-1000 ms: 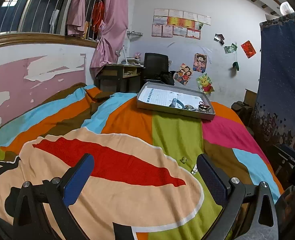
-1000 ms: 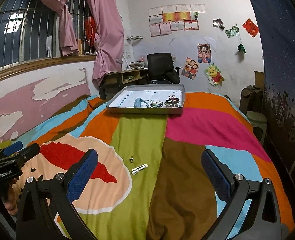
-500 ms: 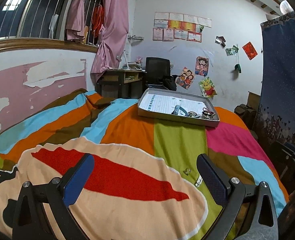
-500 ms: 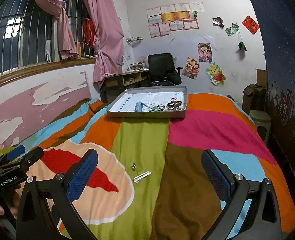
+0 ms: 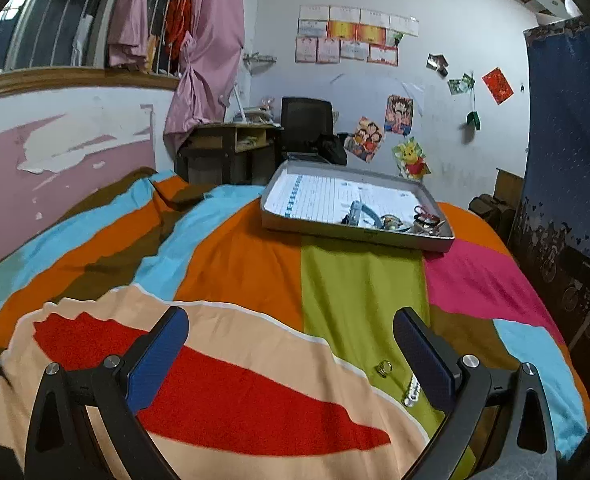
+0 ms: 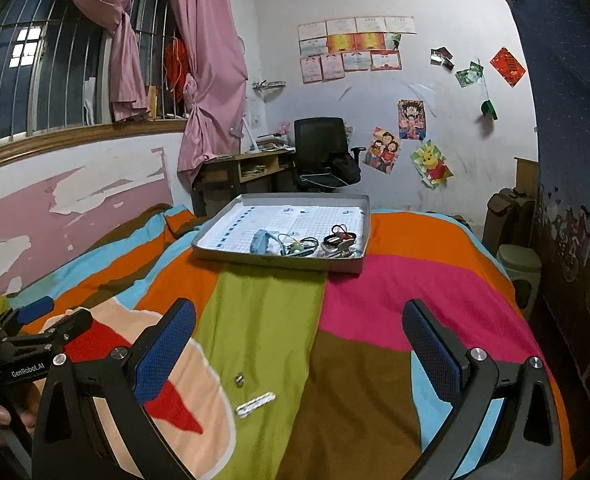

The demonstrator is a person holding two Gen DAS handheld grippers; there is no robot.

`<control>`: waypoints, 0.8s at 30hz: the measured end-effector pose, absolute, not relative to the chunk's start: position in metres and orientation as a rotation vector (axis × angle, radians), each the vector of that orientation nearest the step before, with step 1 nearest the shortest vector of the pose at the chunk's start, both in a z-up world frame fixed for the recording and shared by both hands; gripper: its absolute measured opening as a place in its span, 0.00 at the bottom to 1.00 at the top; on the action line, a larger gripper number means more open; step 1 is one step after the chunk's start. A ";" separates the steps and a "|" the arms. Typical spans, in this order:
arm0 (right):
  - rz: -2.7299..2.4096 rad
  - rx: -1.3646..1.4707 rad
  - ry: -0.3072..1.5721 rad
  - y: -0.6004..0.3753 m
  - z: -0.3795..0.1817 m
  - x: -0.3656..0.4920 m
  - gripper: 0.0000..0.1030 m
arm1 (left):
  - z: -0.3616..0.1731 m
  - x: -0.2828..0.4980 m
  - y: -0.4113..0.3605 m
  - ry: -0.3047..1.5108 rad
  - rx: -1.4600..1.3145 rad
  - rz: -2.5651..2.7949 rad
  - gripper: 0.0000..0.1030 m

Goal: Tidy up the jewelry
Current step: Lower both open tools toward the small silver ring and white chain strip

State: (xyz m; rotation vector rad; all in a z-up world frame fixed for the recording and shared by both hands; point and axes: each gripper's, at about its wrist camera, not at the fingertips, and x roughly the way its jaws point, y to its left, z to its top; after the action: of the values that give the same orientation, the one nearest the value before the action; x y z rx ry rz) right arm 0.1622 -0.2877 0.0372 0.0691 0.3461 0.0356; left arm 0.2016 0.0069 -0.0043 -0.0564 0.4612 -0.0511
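A small ring (image 5: 384, 368) and a white beaded bracelet (image 5: 412, 391) lie on the green stripe of the bedspread; the ring (image 6: 239, 379) and bracelet (image 6: 255, 403) also show in the right wrist view. A grey tray (image 5: 359, 235) at the far end holds several jewelry pieces (image 5: 391, 221); the tray (image 6: 279, 261) shows in the right wrist view too. My left gripper (image 5: 289, 338) is open and empty, its right finger beside the bracelet. My right gripper (image 6: 299, 332) is open and empty above the bed. The left gripper (image 6: 35, 320) shows at the right view's left edge.
The colourful striped bedspread (image 5: 231, 264) covers the bed. A desk (image 6: 247, 168) and black office chair (image 6: 323, 152) stand behind the tray. A pink wall with a barred window runs along the left. A dark blue curtain (image 6: 567, 120) hangs at the right.
Both grippers have risen and tilted up a little, so the tray sits lower and nearer in each view. Both stay open. The ring and bracelet have not moved.
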 end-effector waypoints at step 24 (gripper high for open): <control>0.262 -0.082 0.721 -0.278 -0.047 0.283 0.98 | -0.080 0.311 -0.010 0.747 -0.029 -0.343 0.96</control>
State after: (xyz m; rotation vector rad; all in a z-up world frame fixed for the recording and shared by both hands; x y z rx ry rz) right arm 0.2834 -0.2781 -0.0472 -0.0818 0.7206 0.2623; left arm 0.3113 -0.0096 -0.0805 -0.0294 0.7470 -0.3435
